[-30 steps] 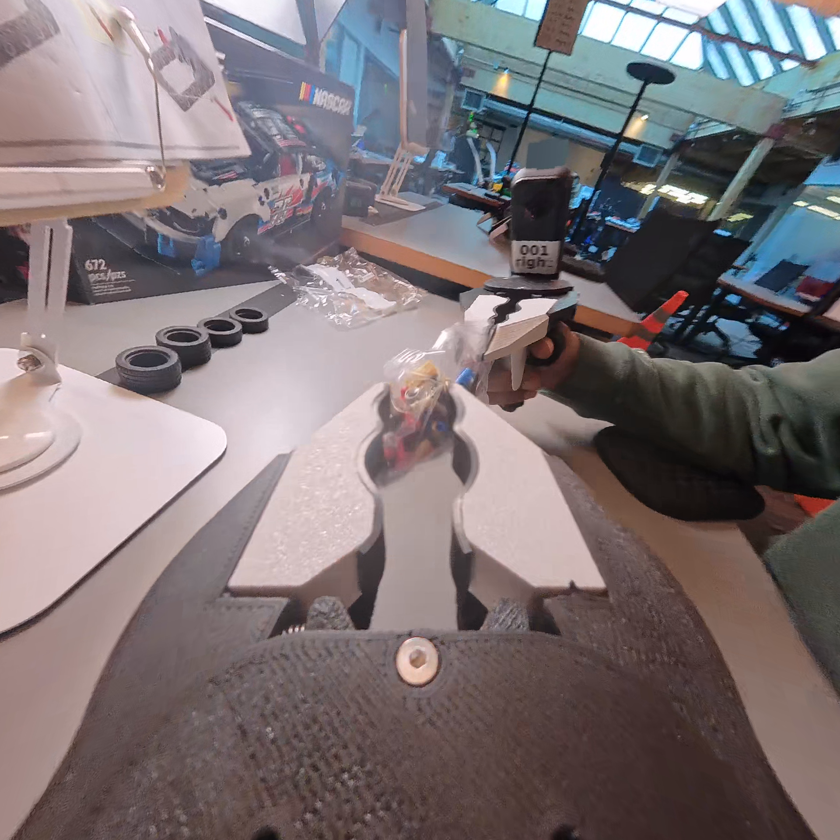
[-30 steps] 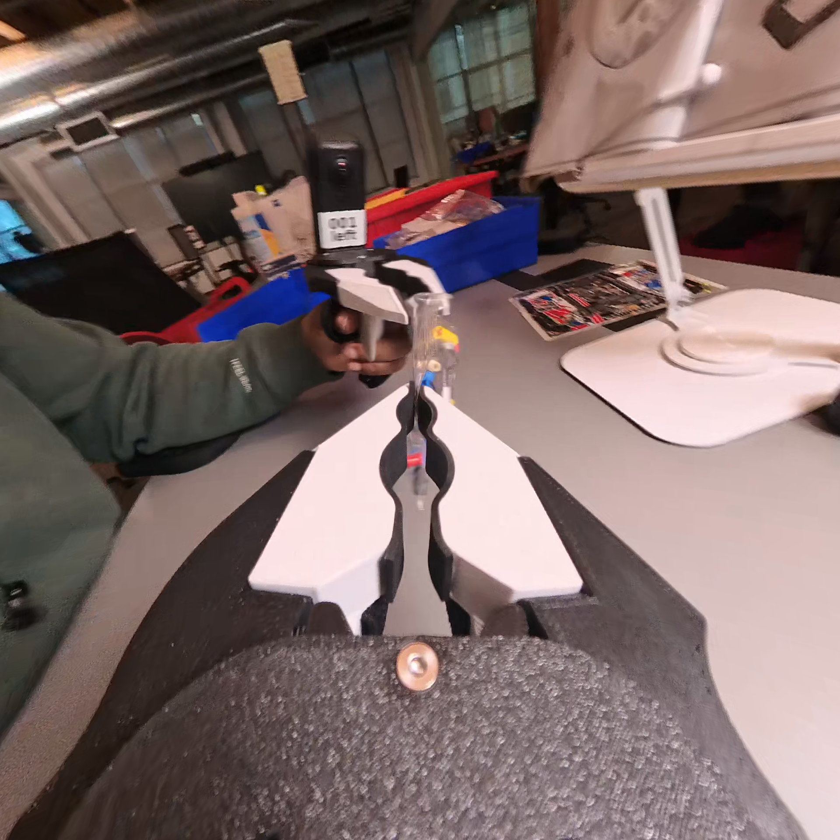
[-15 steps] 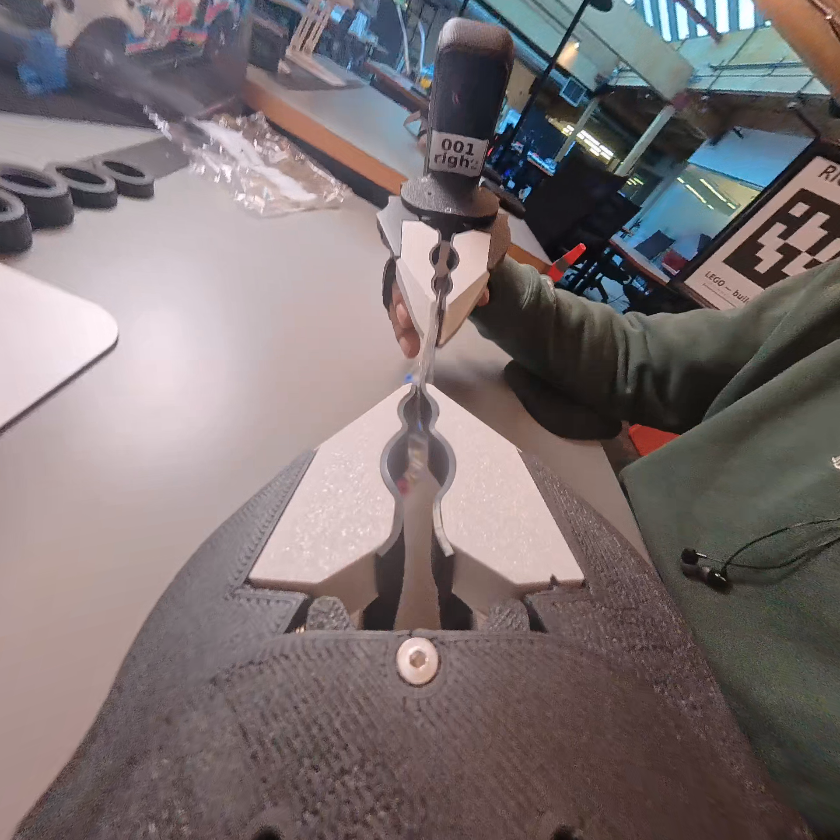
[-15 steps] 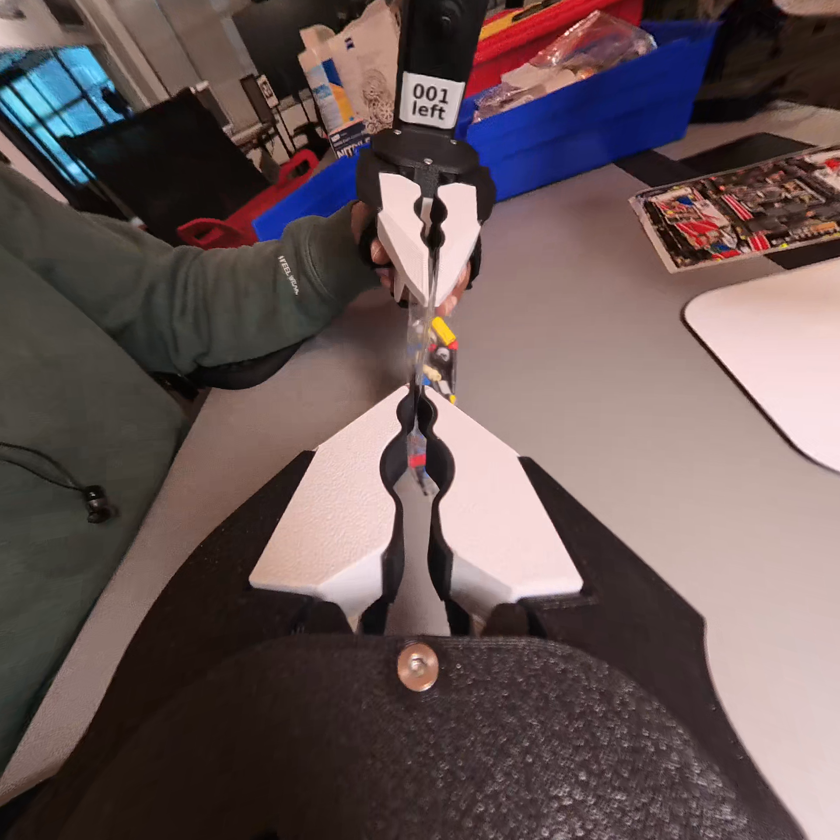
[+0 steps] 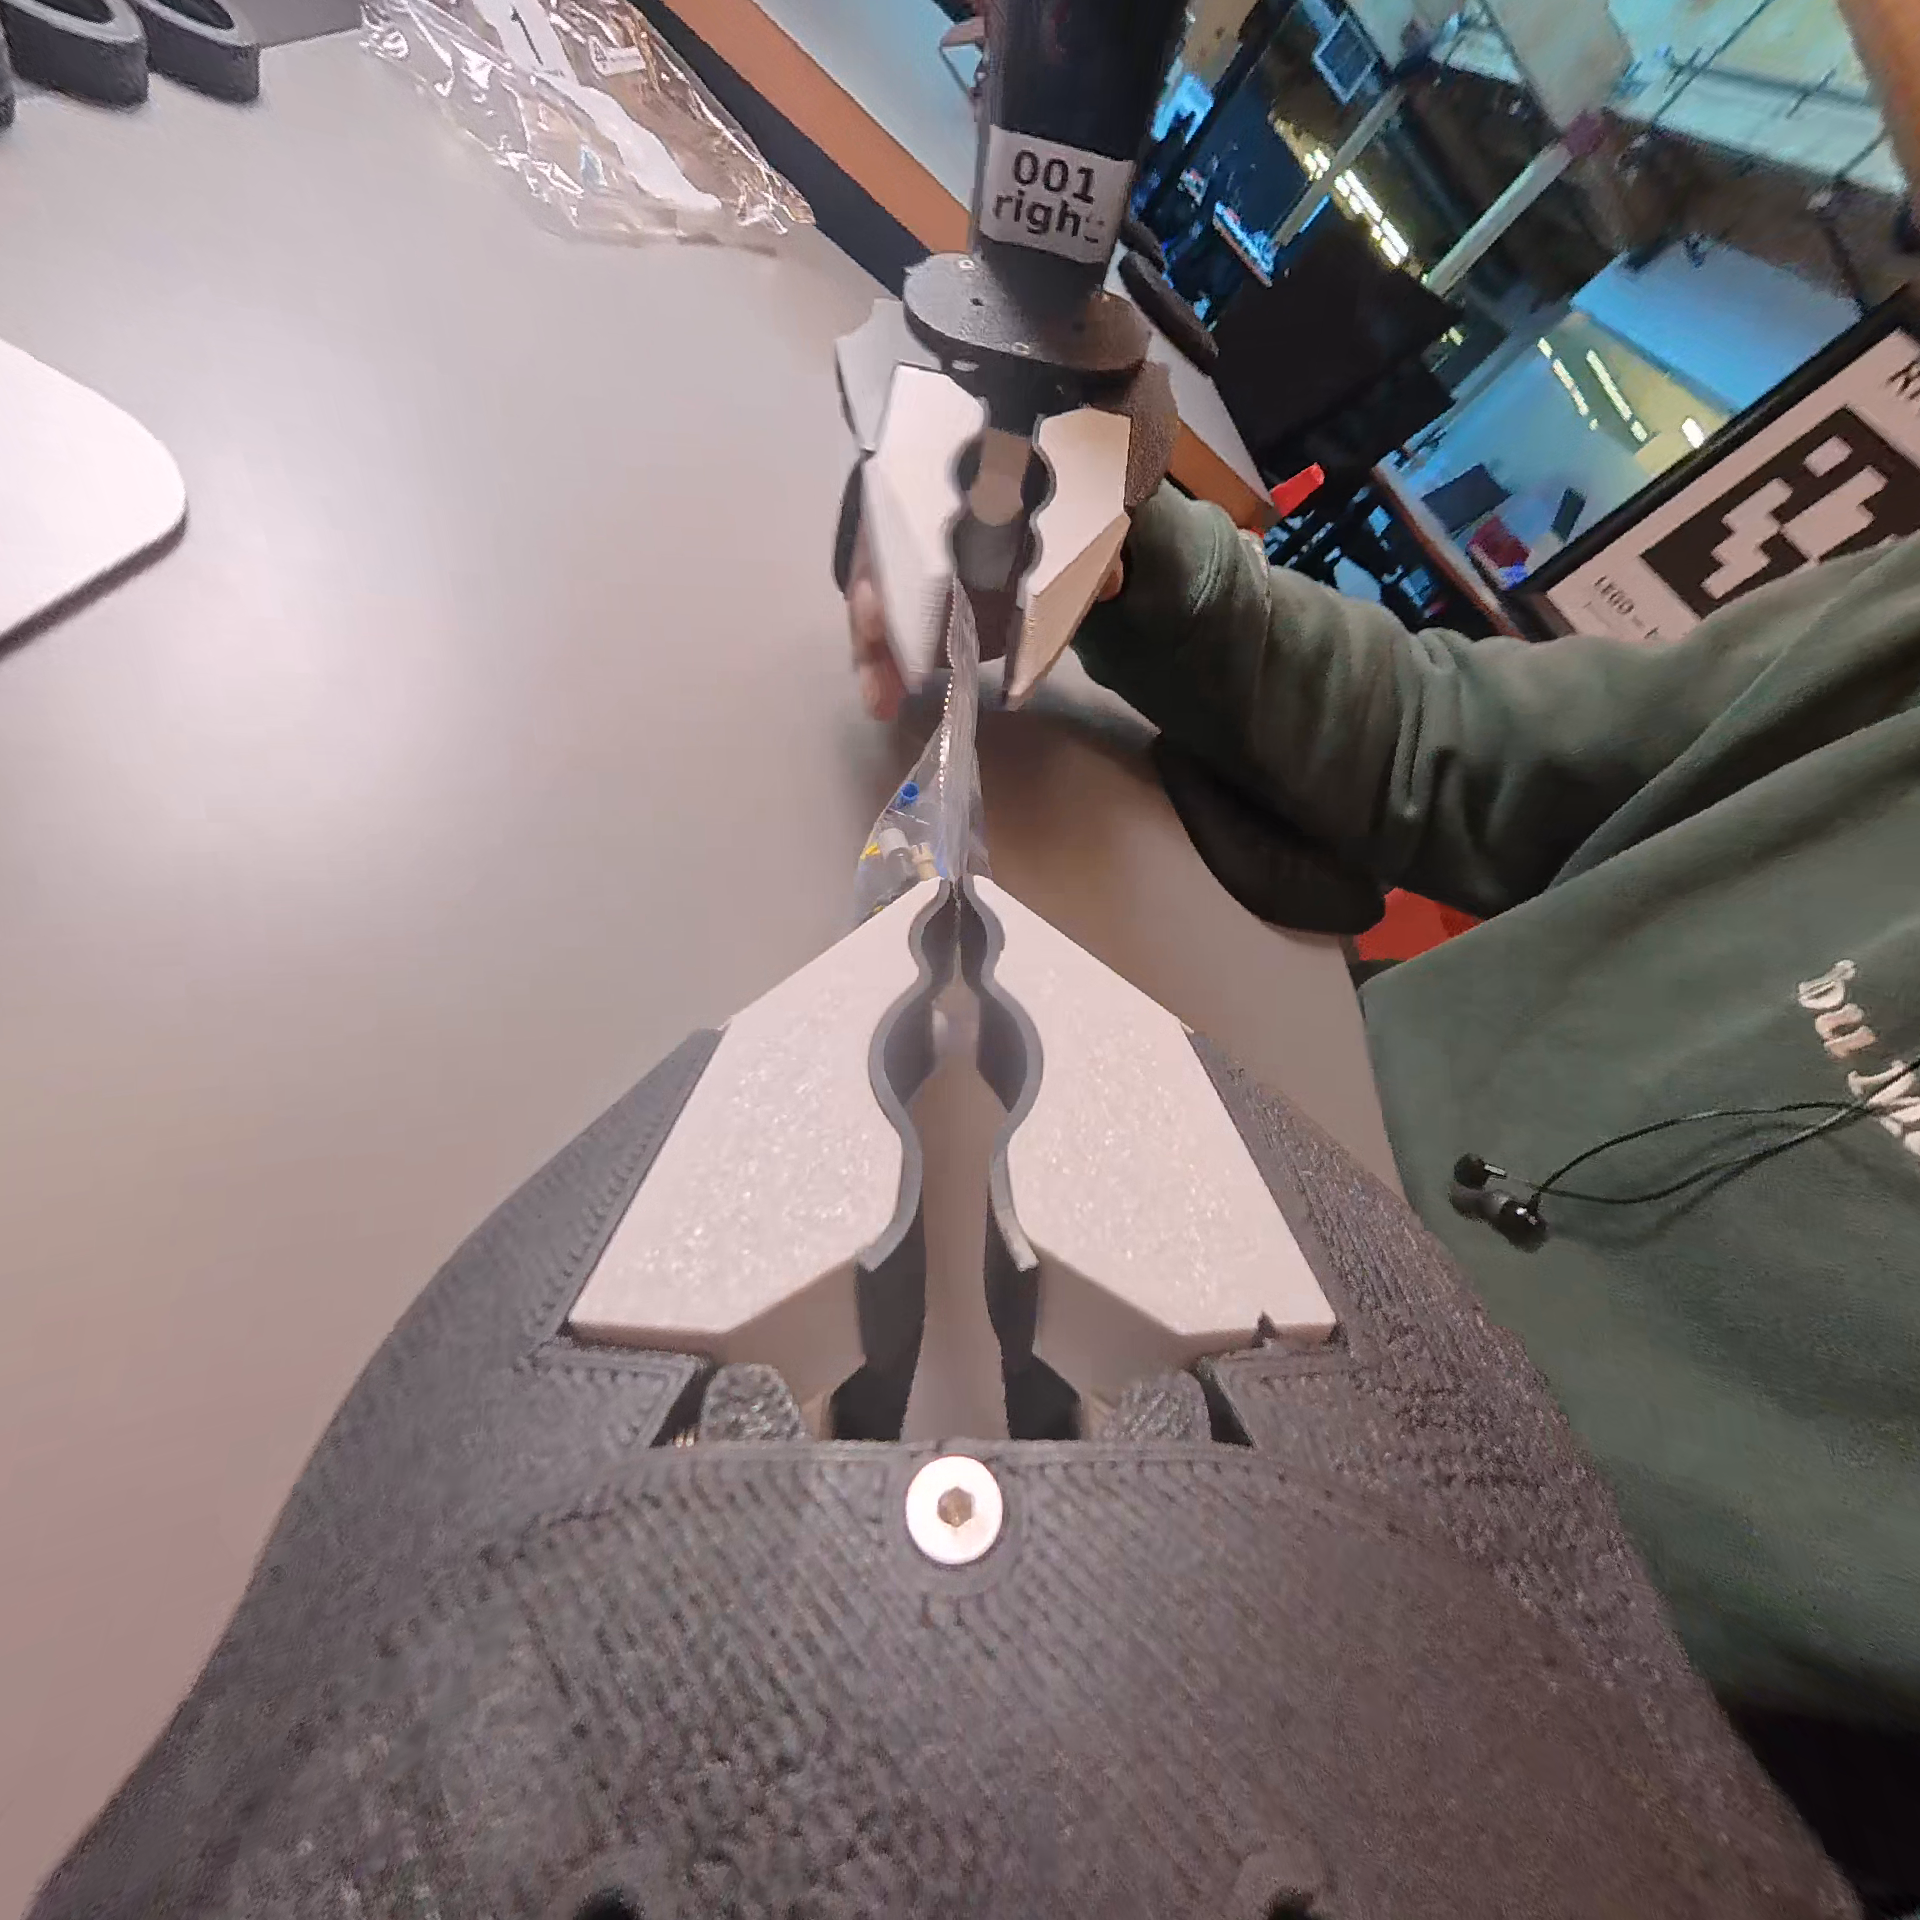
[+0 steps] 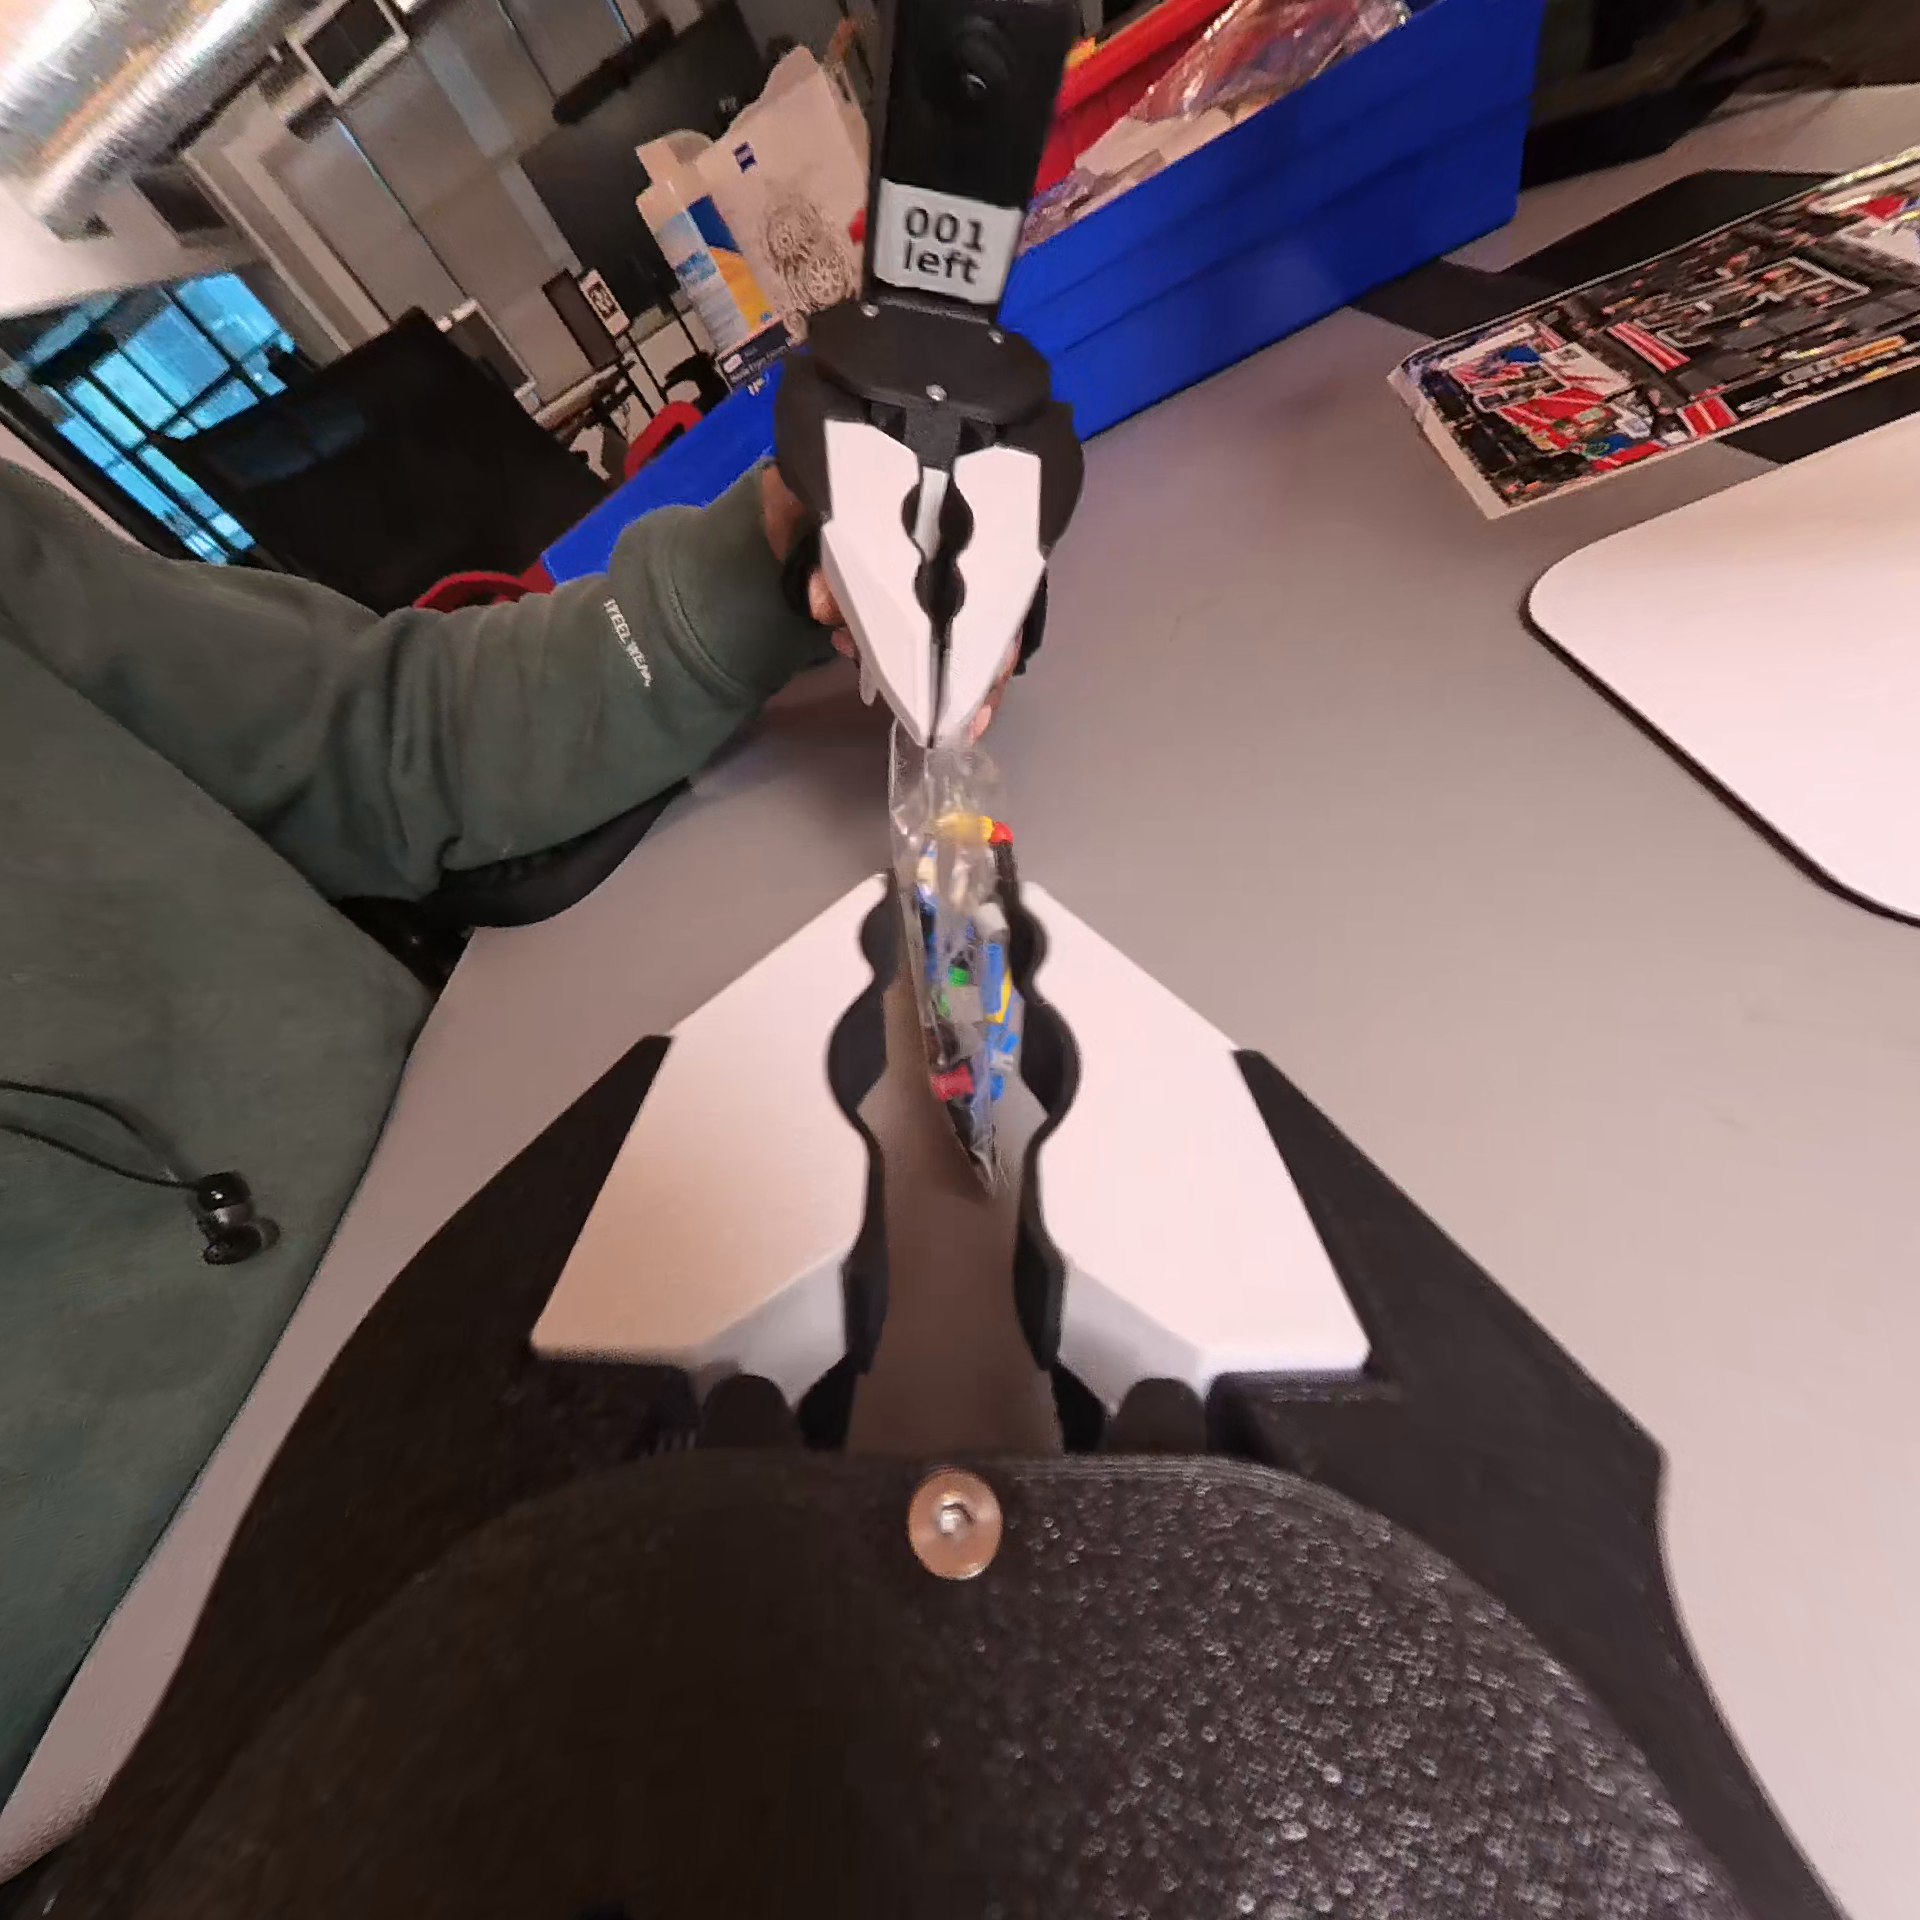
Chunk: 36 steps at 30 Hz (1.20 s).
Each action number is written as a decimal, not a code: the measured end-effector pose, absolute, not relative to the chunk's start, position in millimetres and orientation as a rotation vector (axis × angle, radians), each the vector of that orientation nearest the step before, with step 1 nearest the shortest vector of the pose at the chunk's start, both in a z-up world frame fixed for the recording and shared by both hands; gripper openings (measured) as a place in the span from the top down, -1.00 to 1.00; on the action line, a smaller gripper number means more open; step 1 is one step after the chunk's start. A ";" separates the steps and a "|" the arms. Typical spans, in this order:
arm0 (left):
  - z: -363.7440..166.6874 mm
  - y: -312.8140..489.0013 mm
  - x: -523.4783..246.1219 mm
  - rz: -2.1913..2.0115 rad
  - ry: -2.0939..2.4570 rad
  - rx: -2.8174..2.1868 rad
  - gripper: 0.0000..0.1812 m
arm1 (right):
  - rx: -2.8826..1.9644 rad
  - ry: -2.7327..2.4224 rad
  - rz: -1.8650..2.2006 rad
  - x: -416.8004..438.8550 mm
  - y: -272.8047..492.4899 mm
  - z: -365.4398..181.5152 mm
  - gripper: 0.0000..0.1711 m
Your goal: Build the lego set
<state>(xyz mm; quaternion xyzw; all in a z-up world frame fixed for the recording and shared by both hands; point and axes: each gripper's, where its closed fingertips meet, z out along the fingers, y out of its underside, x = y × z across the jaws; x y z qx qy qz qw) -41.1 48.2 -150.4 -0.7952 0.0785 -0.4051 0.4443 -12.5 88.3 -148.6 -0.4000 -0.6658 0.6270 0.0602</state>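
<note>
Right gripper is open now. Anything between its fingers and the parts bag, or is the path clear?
Nothing visible blocks it. The parts bag already hangs in the gap between the open right gripper's fingers, pinched at its top edge by the shut left gripper. Only bare table lies below.

I am working in a big workshop or maker space, more industrial hall than home. My grey worktable (image 5: 436, 582) is long and bare, with a wood-edged bench (image 5: 831, 135) beyond it. High windows (image 5: 1621, 62) and beams run overhead, and metal ducts (image 6: 94, 94) cross the ceiling. Blue storage bins (image 6: 1247, 239) full of bagged parts line the table, a printed marker board (image 5: 1787, 509) stands nearby, and dark screens (image 6: 395, 436) fill the background.
</note>
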 end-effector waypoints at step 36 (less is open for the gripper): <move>-147.3 46.4 -39.4 -0.999 0.217 -1.949 1.00 | -1.004 -1.956 1.669 -18.7 68.0 -122.8 0.43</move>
